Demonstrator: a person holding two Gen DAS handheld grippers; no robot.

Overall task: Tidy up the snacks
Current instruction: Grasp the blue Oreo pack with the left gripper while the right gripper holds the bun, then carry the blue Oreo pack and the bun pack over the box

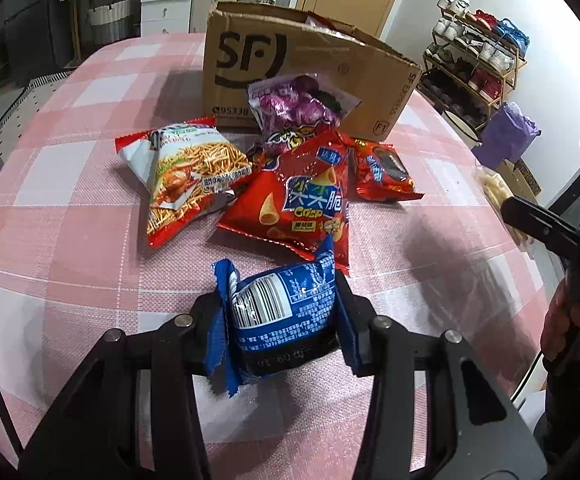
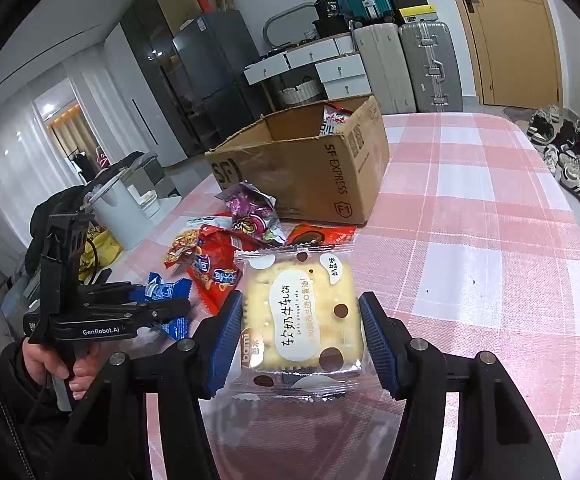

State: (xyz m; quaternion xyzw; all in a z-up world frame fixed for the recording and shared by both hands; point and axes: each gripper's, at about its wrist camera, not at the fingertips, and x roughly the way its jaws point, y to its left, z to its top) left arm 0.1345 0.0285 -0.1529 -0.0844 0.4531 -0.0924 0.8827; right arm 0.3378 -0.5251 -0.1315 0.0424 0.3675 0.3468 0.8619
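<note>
A pink-and-white checked tablecloth (image 2: 470,208) covers the table; two silver hard-shell suitcases (image 2: 410,64) stand beside a tan wooden door (image 2: 506,32), near a metal shoe rack (image 1: 478,64)

White walls, wooden door (image 2: 518,36) at back. Silver suitcases (image 2: 430,68) beside white drawer units (image 2: 330,68). Dark glass-front cabinet (image 2: 194,76) along wall. Sheer curtains (image 2: 22,152) glow with daylight. Shoe rack (image 1: 478,60) crowded with sneakers; more shoes on floor (image 2: 570,152).

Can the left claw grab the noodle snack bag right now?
Probably not yet. The left claw is shut on the blue snack packet, so it is full. The noodle snack bag lies uncovered just ahead.
</note>
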